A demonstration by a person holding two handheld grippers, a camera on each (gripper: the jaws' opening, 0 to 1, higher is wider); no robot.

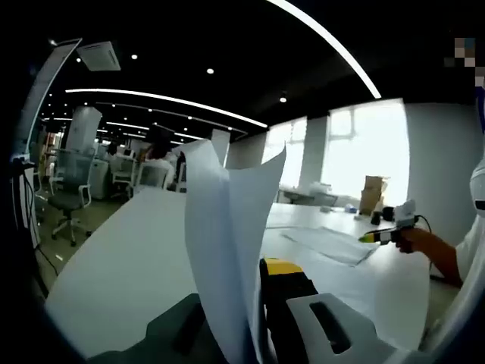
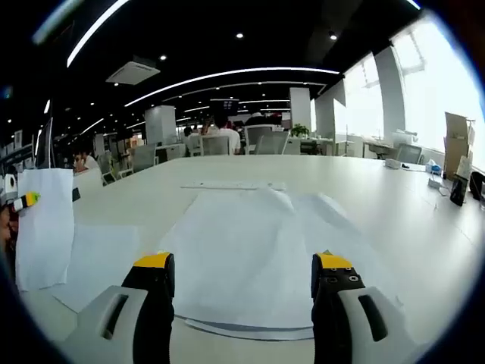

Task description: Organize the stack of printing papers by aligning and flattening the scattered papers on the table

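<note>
Risks first: our left tool (image 1: 254, 318) pinches a few sheets (image 1: 227, 227) by their lower edge only, and they stand upright & curled, free top flopping. A fast swing could, we reckon, fold or crease them, or let a sheet slip from the pinch. In the right gripper view the same sheets (image 2: 45, 227) hang at far left, well apart from the main pile, so carrying them across is where a drop would likely happen.

The pile of printing papers (image 2: 258, 250) lies flat on the tabletop (image 2: 424, 227) just ahead of our right tool (image 2: 241, 292). Edges look fanned, not squared; one sheet's corner sticks out at the near edge. If we push w/ jaws this wide, we'd probably skew the top sheets instead of aligning them; pressing near the rumpled far part could set a wrinkle.

Pose: left tool is held low above the tabletop (image 1: 129, 265), pointing fwd, jaws closed on the sheets, w/ the paper rising between them. Right tool hovers level, jaws spread wide and empty, straddling the pile's near edge; can't tell if the tips touch paper. In the left gripper view the right tool (image 1: 383, 231) sits far right, held in the person's hand (image 1: 415, 239), forearm angled down toward it.
</note>
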